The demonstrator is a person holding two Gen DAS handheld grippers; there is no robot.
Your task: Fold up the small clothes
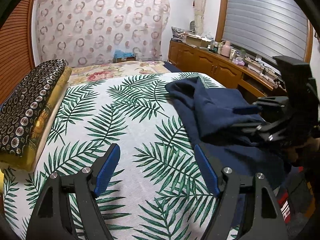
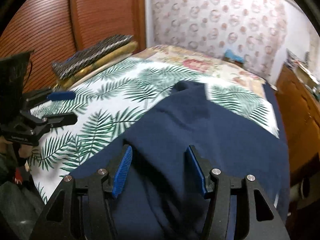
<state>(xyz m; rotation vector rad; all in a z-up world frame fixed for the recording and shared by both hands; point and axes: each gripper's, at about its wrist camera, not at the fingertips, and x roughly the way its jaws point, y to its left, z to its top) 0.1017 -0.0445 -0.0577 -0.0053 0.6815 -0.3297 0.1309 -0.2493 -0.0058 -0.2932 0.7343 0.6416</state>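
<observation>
A dark navy garment [image 1: 216,108] lies rumpled on the right side of the palm-leaf sheet [image 1: 120,120], one part folded over and reaching toward the bed's far end. My left gripper [image 1: 156,147] is open above bare sheet, its right pad just at the garment's near-left edge. In the right wrist view the garment [image 2: 200,130] fills the foreground. My right gripper [image 2: 159,148] hovers open over it, blue pads apart with no cloth pinched between them. The left wrist view also catches the right gripper [image 1: 237,118], blurred, over the garment's right part. The left gripper [image 2: 74,107] shows at the far left of the right wrist view.
A stack of folded patterned cloths [image 1: 30,104] rests along the bed's left edge. A floral bedspread [image 1: 112,73] covers the far end. A wooden cabinet [image 1: 210,64] with clutter on top runs along the right. A brown slatted wardrobe [image 2: 50,26] stands to the left.
</observation>
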